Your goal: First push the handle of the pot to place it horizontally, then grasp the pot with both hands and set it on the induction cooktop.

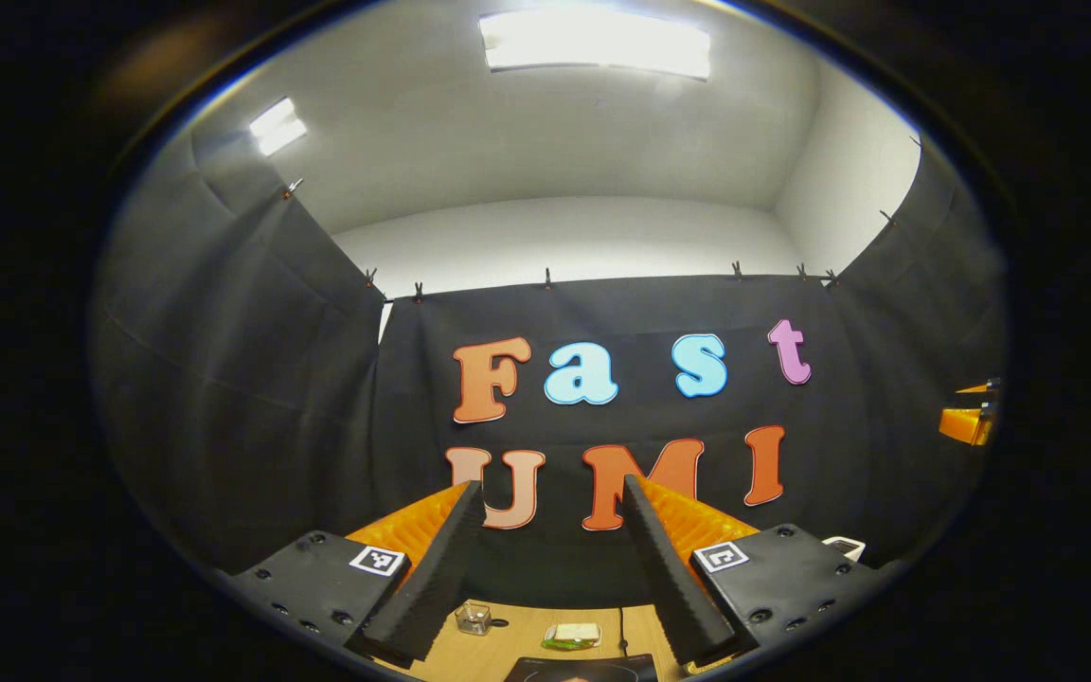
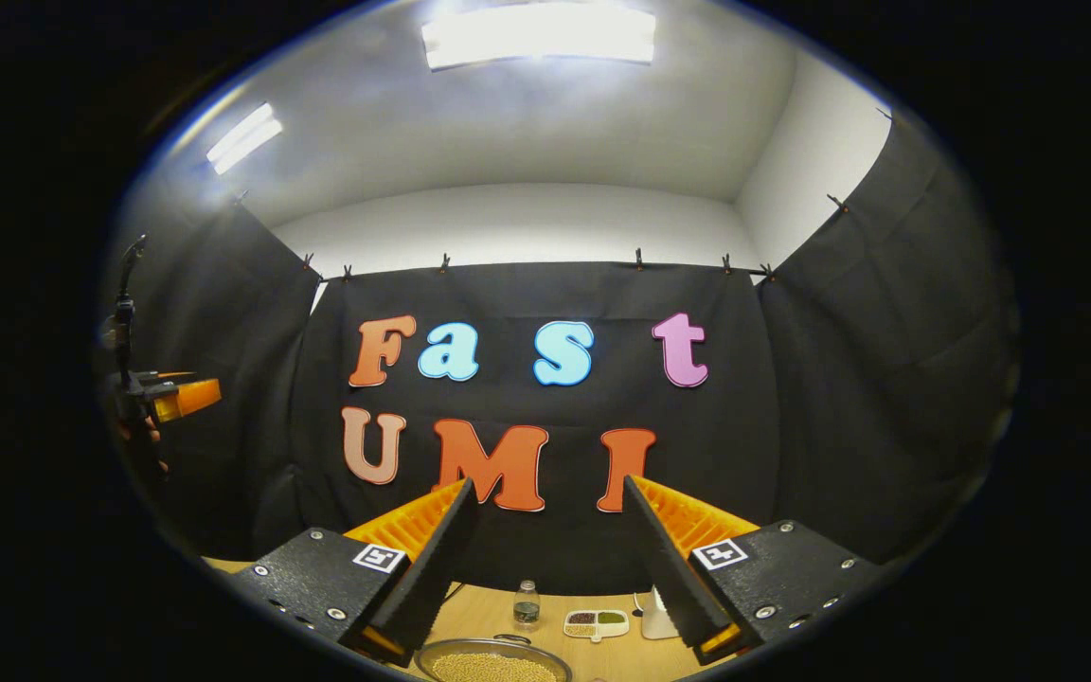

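Left gripper view: my left gripper [image 1: 550,559] is raised with fingers wide and empty; right gripper [image 2: 545,559] likewise. The round metal pot [image 2: 493,661] sits on the wooden table [image 2: 602,654] below, its handle unseen — I would descend and locate the handle before pushing.

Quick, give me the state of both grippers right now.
Left gripper: open, fingers spread, nothing between them.
Right gripper: open, fingers spread, nothing between them.
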